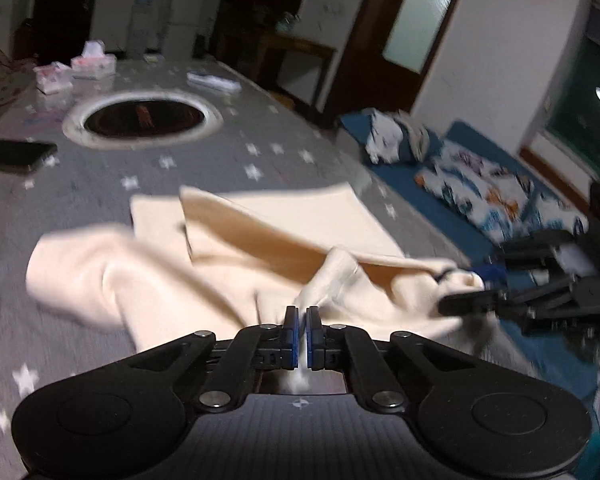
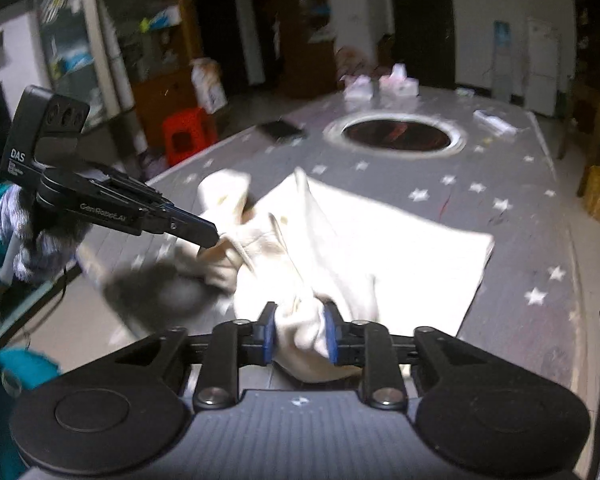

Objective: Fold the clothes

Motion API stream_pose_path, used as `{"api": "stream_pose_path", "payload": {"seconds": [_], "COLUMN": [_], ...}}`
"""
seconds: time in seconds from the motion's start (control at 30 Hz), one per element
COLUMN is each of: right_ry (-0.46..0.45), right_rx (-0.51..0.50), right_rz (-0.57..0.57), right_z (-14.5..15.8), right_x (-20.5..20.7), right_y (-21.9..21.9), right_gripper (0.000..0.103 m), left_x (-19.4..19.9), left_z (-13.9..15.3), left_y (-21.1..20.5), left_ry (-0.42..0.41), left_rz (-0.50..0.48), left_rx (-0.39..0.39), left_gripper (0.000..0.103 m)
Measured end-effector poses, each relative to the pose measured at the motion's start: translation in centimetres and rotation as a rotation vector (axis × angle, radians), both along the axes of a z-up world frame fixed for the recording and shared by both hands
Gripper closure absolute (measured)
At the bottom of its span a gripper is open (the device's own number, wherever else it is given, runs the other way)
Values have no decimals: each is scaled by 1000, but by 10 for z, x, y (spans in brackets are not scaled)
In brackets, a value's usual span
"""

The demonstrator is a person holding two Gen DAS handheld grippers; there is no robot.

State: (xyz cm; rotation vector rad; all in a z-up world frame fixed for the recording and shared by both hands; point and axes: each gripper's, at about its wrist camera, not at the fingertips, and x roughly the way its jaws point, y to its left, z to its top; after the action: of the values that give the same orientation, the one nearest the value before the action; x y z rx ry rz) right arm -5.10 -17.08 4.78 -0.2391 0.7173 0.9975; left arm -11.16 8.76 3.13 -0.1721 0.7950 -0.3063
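Both grippers grip the near edge of the cream garment (image 1: 236, 256): left gripper (image 1: 302, 312) jaws shut tight on a fold, right gripper (image 2: 300, 320) jaws narrow round a bunch. Rest lies far-ward on the bench (image 1: 100, 168), so fold goes away from the jaws.

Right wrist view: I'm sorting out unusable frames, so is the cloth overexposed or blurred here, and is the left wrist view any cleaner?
Right wrist view: the cream garment is blown out to near white, with a motion-smeared dark patch beside it; left wrist view: the garment keeps its colour but its edges smear, the right tongs are blurred, and the fisheye bends the table.
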Motion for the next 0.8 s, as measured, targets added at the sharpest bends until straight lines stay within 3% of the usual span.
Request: {"api": "stream_pose_path", "payload": {"seconds": [0.2, 0.37, 0.53, 0.6, 0.67, 0.73, 0.8], "right_ry": [-7, -17, -9, -9, -4, 7, 30], "right_rx": [21, 46, -4, -32, -65, -86, -95], "right_rz": [31, 19, -102, -162, -226, -278, -311], "right_z": [12, 15, 0, -9, -20, -29, -38], "right_x": [3, 28, 64, 77, 90, 102, 112], "right_y": [4, 17, 21, 18, 12, 6, -1], "right_gripper": [64, 58, 55, 55, 55, 55, 55], "left_x": [-5, 1, 34, 53, 72, 90, 106], "left_z": [-14, 1, 12, 10, 6, 0, -8], "left_y": [7, 23, 49, 56, 60, 61, 61], "left_ry": [65, 6, -44, -45, -44, -34, -26], "left_rz": [21, 71, 202, 250, 286, 307, 315], "left_rx": [6, 3, 23, 57, 98, 153, 198], "left_gripper": [99, 97, 95, 85, 63, 54, 51]}}
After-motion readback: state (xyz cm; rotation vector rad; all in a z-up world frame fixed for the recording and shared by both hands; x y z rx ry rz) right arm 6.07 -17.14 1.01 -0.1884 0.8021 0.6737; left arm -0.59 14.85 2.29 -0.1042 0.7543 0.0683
